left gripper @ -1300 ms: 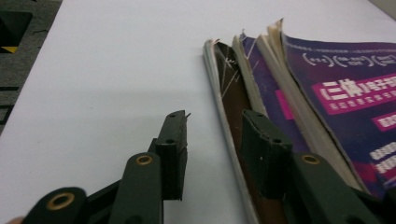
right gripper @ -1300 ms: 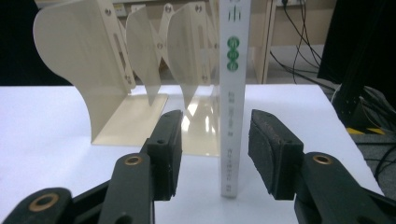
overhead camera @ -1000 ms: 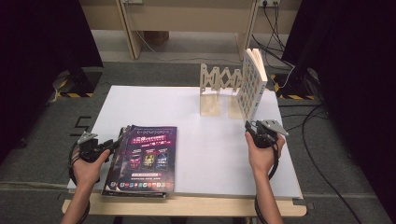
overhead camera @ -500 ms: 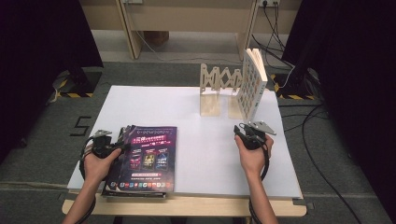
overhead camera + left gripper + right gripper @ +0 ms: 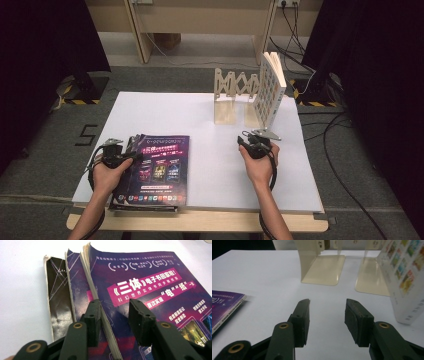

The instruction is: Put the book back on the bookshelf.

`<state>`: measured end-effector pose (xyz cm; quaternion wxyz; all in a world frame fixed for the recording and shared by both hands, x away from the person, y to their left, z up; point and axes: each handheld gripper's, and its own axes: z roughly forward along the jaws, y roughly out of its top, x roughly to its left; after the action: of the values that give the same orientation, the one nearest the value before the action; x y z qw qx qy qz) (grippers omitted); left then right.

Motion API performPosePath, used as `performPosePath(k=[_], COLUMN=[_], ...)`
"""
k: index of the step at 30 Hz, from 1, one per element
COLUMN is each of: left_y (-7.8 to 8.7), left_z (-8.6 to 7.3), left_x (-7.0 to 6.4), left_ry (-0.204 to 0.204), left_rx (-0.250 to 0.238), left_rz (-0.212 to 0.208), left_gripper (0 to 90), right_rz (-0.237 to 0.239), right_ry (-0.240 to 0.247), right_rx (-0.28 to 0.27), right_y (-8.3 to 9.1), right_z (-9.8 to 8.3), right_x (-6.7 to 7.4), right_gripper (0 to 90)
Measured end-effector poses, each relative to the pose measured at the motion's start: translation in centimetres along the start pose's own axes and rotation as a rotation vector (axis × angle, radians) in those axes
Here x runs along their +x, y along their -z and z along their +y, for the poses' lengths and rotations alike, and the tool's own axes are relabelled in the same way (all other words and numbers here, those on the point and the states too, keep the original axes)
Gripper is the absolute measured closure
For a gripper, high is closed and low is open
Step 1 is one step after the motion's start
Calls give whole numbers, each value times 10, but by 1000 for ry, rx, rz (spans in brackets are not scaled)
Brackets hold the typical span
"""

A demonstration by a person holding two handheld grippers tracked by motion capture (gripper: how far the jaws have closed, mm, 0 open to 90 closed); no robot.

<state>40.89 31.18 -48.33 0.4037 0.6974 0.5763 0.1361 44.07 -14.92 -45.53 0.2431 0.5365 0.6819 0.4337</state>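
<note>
At lower left, the left gripper (image 5: pixel 113 315), jaws apart, straddles the top purple glossy paperback's (image 5: pixel 160 167) edge to lift it.

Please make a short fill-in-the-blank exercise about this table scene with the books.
1. The top purple book lies on a stack of ____ books.
2. The left tongs straddle the top book's ____ edge.
3. Nothing is between the jaws of the ____ tongs.
4. One book stands ____ against the bookend rack.

Missing words: three; spine; right; upright
</note>
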Motion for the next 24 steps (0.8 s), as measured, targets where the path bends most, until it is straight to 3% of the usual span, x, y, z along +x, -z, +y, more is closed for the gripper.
performPosePath(k=[6, 24], left_y=[0, -7], left_z=[0, -3], left_x=[-3, -23], left_ry=[-23, -46], left_rx=[2, 13], left_rz=[15, -17], left_gripper=[617, 620], right_rz=[33, 173], right_ry=[14, 53], right_rx=[40, 171], right_y=[-12, -43], right_z=[0, -3], right_x=[13, 60], right_gripper=[555, 545])
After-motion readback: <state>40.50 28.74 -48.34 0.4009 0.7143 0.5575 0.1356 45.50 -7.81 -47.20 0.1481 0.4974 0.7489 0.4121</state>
